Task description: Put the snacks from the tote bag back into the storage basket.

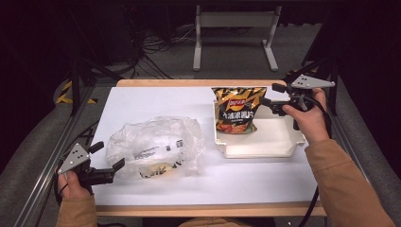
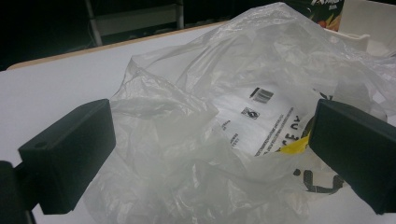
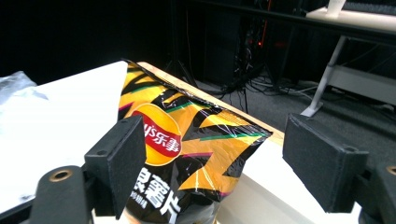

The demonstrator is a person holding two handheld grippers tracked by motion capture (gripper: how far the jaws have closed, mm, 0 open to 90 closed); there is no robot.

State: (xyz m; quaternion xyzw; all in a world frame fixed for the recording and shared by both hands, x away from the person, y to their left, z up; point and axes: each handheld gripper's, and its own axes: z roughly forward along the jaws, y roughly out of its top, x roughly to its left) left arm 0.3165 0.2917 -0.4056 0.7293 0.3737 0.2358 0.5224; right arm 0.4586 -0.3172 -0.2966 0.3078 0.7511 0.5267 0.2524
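A black and orange chips bag [image 1: 236, 109] stands upright in the left end of a white tray [image 1: 279, 150]. My right gripper [image 1: 271, 95] hovers at the bag's upper right corner. In the right gripper view it [image 3: 219, 163] is open, with the corner of the chips bag [image 3: 196, 140] between its jaws and a gap to the right jaw. A crumpled clear plastic bag [image 1: 156, 145] with printed labels lies on the table's left half. My left gripper [image 1: 108, 156] is open at its left edge, and bag film [image 2: 224, 107] lies between the jaws of the left gripper [image 2: 210, 154].
The white tabletop [image 1: 142, 101] has a wooden rim. Metal stands and cables sit on the floor to the left [image 1: 78, 85], and a white frame [image 1: 234, 28] stands behind the table. The tray's right half holds nothing.
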